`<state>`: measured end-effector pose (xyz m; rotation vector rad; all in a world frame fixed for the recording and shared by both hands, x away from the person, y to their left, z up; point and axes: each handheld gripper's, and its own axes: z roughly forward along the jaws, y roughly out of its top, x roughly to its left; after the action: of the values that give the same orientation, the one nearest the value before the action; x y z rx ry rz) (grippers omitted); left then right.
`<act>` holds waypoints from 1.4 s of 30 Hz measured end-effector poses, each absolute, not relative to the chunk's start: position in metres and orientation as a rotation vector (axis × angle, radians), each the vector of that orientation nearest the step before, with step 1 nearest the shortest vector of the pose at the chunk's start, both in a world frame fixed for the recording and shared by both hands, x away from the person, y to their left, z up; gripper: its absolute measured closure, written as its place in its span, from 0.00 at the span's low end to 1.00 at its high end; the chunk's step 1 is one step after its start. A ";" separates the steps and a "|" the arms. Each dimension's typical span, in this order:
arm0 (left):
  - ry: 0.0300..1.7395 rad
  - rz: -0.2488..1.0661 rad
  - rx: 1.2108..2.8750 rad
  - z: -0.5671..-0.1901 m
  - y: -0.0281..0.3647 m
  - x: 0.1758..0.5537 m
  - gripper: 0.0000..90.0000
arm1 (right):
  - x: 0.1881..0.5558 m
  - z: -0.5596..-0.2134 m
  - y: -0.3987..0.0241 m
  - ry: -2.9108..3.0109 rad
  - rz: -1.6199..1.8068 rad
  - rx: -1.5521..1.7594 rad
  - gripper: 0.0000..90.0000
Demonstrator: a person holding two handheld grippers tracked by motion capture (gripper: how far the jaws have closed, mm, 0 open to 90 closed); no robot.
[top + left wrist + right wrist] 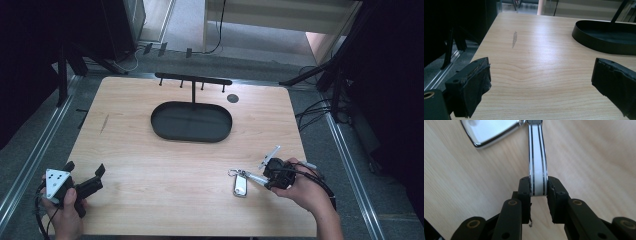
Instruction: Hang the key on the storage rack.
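a: in the right gripper view, what's that shiny piece (491,131) at the top?

b: cut off by the top edge, so its full shape can't be told. the white strip (537,157) runs out of frame there too.

a: and from the high view?

b: the keyring (241,182) is too small to make out its parts.

a: the black tray (604,37) in the left gripper view?

b: cropped at the right edge; the stand's post leaves the frame at the top.

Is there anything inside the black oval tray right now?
The black oval tray looks empty apart from the stand post rising from its far side. The left gripper view shows its near wall, which hides part of the floor.
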<state>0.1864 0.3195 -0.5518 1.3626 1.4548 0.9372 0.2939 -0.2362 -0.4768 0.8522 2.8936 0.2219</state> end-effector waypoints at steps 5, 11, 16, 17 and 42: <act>1.455 0.936 1.363 -0.552 0.320 0.186 0.03 | 0.296 -0.459 -0.232 2.803 0.372 0.804 0.83; 1.456 0.936 1.362 -0.552 0.320 0.186 0.03 | 0.298 -0.442 -0.226 2.700 0.567 0.744 0.83; 1.457 0.936 1.362 -0.552 0.320 0.186 0.03 | 0.300 -0.438 -0.223 2.645 0.653 0.734 0.84; 1.457 0.935 1.362 -0.552 0.320 0.186 0.03 | 0.300 -0.437 -0.223 2.616 0.699 0.732 0.84; 1.457 0.933 1.362 -0.552 0.320 0.186 0.03 | 0.318 -0.415 -0.204 2.267 1.386 0.754 0.84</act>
<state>0.1863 0.3198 -0.5517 1.3624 1.4569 0.9329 0.3183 -0.2039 -0.4154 0.7538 2.2666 1.3858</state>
